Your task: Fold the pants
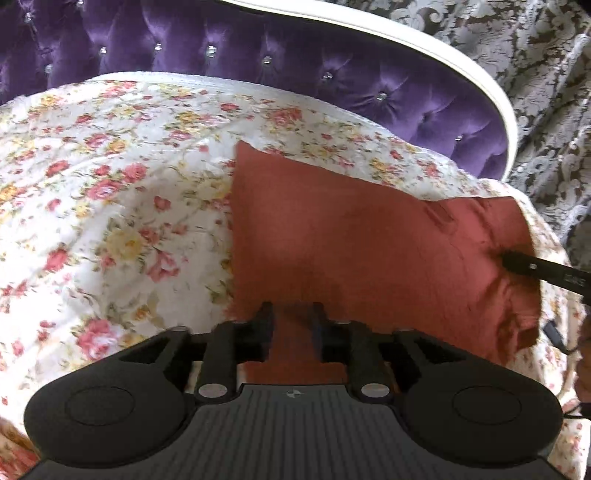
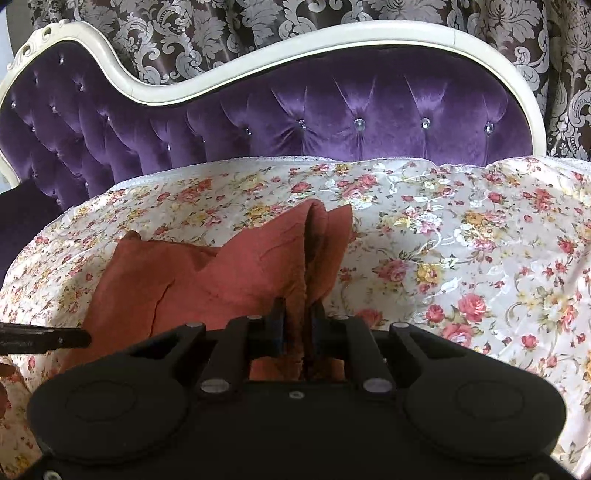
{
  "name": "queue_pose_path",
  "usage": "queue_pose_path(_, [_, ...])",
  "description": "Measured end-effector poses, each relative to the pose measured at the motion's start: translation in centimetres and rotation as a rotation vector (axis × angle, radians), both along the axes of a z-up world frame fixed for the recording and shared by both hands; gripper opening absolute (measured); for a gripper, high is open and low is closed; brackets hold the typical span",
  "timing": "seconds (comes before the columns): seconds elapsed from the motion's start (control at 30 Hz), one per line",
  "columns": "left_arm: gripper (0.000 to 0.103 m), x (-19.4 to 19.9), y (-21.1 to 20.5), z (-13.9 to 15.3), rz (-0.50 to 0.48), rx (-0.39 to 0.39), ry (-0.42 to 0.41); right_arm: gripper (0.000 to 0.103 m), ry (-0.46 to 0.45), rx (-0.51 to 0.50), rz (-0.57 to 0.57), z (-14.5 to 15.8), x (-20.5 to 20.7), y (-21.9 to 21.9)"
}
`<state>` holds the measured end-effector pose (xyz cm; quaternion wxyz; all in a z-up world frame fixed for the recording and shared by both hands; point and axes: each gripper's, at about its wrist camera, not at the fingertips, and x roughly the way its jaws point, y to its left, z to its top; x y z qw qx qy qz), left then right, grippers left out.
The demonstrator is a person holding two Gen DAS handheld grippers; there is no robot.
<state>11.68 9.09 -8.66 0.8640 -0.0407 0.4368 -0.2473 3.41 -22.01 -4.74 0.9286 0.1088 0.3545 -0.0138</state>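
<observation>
Two grippers are seen working over rust-red pants that are spread on a floral bedspread. From the left wrist view, the left gripper is held just above the near edge of the pants; its jaws are parted, red cloth is seen in the gap between them, and the pads are not pressed on it. From the right wrist view, the right gripper is seen closed on a bunched fold of the pants, with the cloth pinched between its pads and raised in a ridge ahead of the jaws. In the left wrist view, one finger of the right gripper is seen entering from the right edge and touching the pants near a belt loop. In the right wrist view, a finger of the left gripper is seen at the left edge, just beside the pants. A purple tufted headboard with a white carved frame is seen behind the bedspread, and a dark damask curtain is hung beyond it.
</observation>
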Motion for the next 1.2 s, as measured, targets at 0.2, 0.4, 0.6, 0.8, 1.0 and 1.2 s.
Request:
queue_pose_path(0.2, [0.03,0.4,-0.8,-0.1,0.013,0.01,-0.003,0.023,-0.001,0.019,-0.002,-0.1,-0.2,-0.2])
queue_pose_path(0.4, [0.033,-0.5,0.3,0.1,0.072,0.056,-0.021,0.023,-0.001,0.024,0.0,-0.2,-0.1,-0.3])
queue_pose_path(0.6, [0.038,0.1,0.0,-0.3,0.081,0.084,0.008,0.023,-0.001,0.035,-0.002,-0.2,-0.2,-0.4])
queue_pose_path(0.8, [0.065,1.6,-0.7,-0.5,0.064,-0.006,0.061,0.024,-0.003,0.046,-0.007,-0.4,-0.1,-0.5])
queue_pose_path(1.0, [0.069,3.2,-2.3,-0.5,0.055,-0.029,0.062,0.025,-0.003,0.075,-0.016,-0.8,-0.1,-1.0])
queue_pose_path(1.2, [0.025,2.9,-2.1,-0.2,0.094,-0.034,0.041,0.026,-0.011,0.084,-0.022,-1.1,-0.2,-1.1])
